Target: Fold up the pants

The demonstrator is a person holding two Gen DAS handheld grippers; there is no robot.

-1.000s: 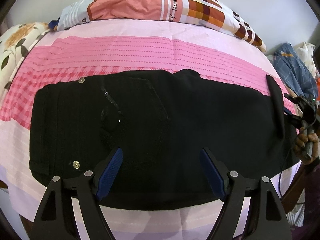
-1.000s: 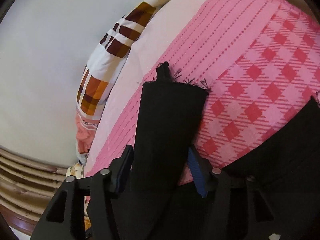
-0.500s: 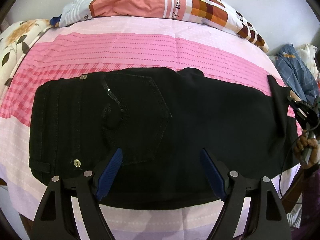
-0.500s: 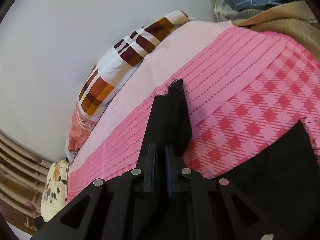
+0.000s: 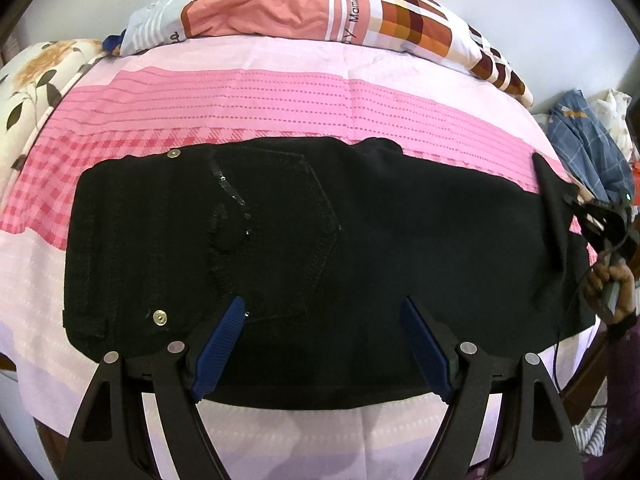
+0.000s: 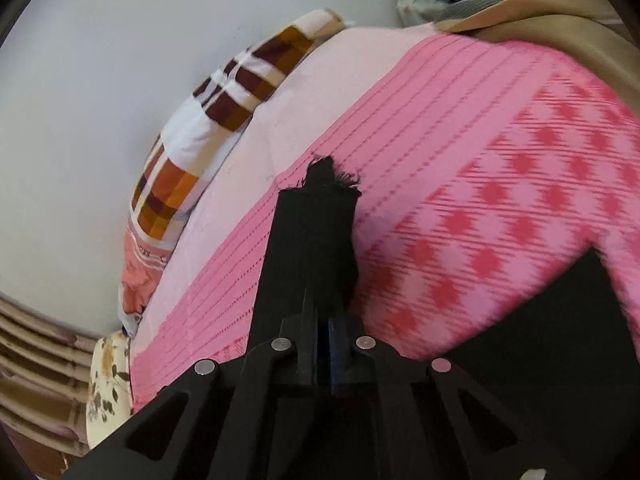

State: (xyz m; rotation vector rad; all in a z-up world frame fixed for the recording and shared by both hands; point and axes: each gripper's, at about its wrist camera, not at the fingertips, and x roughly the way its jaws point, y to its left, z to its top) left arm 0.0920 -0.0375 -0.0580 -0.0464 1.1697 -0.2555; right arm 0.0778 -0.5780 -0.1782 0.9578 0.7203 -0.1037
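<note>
Black denim pants point(image 5: 320, 248) flat on pink checked bedsheet point(image 5: 280, 96); right gripper point(image 6: 324, 336) clamps frayed hem, left gripper point(image 5: 324, 344) spread wide above.

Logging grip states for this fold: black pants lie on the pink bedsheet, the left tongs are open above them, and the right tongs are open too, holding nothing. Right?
Not quite. The right wrist view shows the right tongs shut on the frayed hem of the black pants. The rest holds: pink bedsheet, left tongs open.
</note>
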